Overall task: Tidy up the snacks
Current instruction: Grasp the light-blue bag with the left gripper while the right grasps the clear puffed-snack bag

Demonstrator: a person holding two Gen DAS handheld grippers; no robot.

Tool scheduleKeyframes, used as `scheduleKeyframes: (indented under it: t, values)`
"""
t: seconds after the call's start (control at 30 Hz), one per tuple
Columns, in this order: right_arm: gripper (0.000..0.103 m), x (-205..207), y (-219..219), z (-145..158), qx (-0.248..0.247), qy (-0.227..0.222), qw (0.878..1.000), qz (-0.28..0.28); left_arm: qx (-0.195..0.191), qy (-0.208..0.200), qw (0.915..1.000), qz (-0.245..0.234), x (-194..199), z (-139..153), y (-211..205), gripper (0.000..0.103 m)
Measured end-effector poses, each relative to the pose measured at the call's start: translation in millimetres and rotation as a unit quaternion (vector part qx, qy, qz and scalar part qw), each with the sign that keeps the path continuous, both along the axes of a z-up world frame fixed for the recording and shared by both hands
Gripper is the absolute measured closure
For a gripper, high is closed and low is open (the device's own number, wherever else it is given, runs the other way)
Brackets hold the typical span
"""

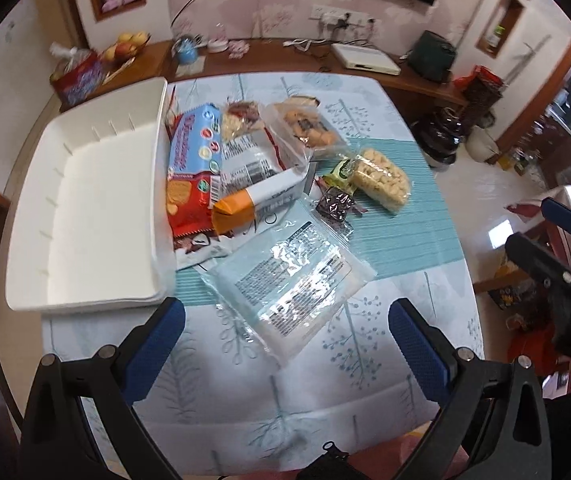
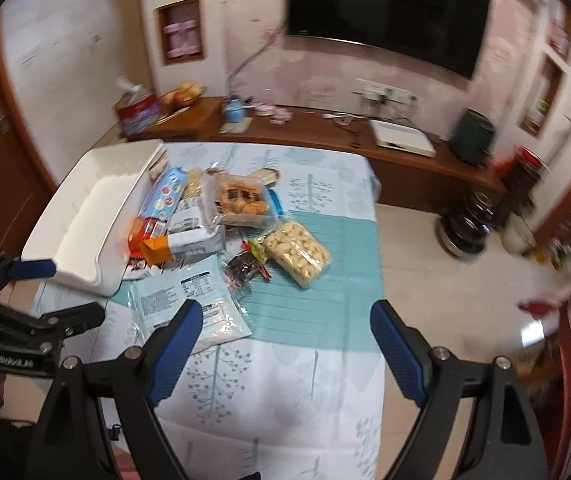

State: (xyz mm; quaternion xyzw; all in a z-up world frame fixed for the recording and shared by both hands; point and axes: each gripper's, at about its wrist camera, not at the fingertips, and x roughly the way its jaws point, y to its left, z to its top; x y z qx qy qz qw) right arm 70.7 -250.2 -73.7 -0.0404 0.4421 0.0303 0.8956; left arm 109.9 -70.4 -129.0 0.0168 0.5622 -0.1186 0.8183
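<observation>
A white tray [image 1: 97,184] lies empty at the table's left; it also shows in the right wrist view [image 2: 85,216]. Beside it lies a heap of snacks: a red and blue biscuit pack [image 1: 191,168], an orange-ended bar [image 1: 245,202], a clear cookie tub [image 1: 305,124], a bag of pale puffs [image 1: 383,178], a small dark candy [image 1: 335,202] and a flat pale-blue packet [image 1: 289,284]. My left gripper [image 1: 285,336] is open and empty, just short of the blue packet. My right gripper [image 2: 285,336] is open and empty above the tablecloth, right of the blue packet [image 2: 189,304].
The table wears a pale leaf-print cloth [image 1: 385,340] with a teal mat [image 1: 397,232]. A wooden shelf [image 1: 285,56] behind holds a fruit bowl [image 1: 125,48], a red box and a white device. The floor drops off at the right.
</observation>
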Motion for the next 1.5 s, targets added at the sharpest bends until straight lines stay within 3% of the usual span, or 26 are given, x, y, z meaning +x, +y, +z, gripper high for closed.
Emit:
scheduleKeyframes:
  t: [0.2,0.4,0.6,0.8,0.9,1.17,1.33,1.5]
  values:
    - [0.017,31.3,-17.6,-24.9,-0.021,-0.001,0.997,0.080,-0.003,0.051,0.9954,0.081,11.8,-31.5,-14.9,0.002]
    - [0.017,64.6,-32.0,-50.2,-0.057,-0.022,0.989,0.138,-0.021,0.099,0.9799,0.172,23.3,-63.3,-21.0,0.002]
    - [0.017,88.2,-36.7,-79.2,-0.074,-0.034,0.980,0.179,-0.042,0.144,0.9515,0.269,39.0,-95.3,-16.5,0.002]
    - [0.017,112.0,-34.9,-113.7,-0.076,-0.028,0.976,0.203,-0.080,0.187,0.9157,0.347,47.0,-129.5,-5.1,0.001]
    - [0.017,122.3,-32.9,-128.2,-0.076,-0.020,0.975,0.210,-0.076,0.202,0.9056,0.365,49.9,-142.1,-3.2,0.000]
    - [0.017,134.8,-28.9,-155.3,-0.073,0.011,0.973,0.220,-0.054,0.211,0.8947,0.390,52.8,-157.1,-6.9,0.000]
    - [0.017,140.5,-29.1,-163.9,-0.069,0.022,0.973,0.221,-0.074,0.212,0.8871,0.403,60.3,-163.1,-0.4,0.000]
    - [0.017,144.9,-28.9,-169.8,-0.057,0.031,0.973,0.220,-0.085,0.213,0.8873,0.400,67.6,-171.5,18.9,0.000]
